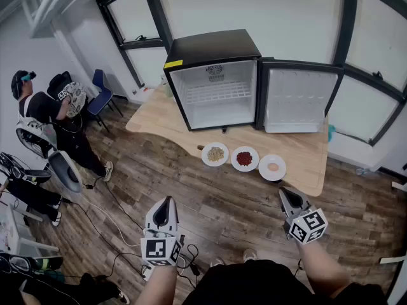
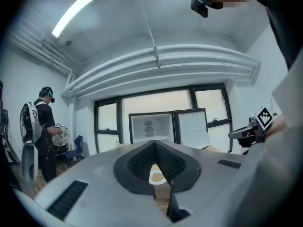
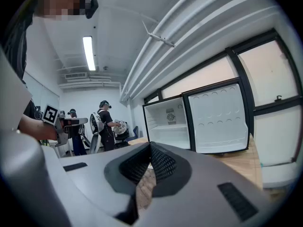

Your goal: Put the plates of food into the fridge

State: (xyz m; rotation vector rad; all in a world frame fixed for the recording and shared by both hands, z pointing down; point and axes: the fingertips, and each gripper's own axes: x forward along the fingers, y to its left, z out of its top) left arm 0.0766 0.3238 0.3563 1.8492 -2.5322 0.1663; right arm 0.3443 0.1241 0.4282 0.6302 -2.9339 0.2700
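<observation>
Fridge (image 1: 213,46) stands on the back of the wooden tabletop (image 1: 305,154), its door (image 1: 296,100) swung wide to the right and its white inside bare apart from a wire shelf (image 1: 219,93). In front of the fridge, towards the near edge of the tabletop, three white plates lie in a row, close together but apart: the plate of tan food (image 1: 215,154) on the left, the plate of red food (image 1: 245,159) in the middle, and the plate of pale pink food (image 1: 273,167) on the right, nearest the edge. None of them is inside the fridge. The left tongs (image 1: 166,203) and the right tongs (image 1: 287,196) hang over the wooden floor (image 1: 216,202), well short of the tabletop, both aimed towards it. Each pair has its jaws closed tip to tip with nothing gripped; in the left gripper view the plate of tan food shows only through the slot below the joined tips, far off. Off to the left, beside a blue chair (image 1: 100,94), another person (image 1: 41,110) stands handling other gear.
</observation>
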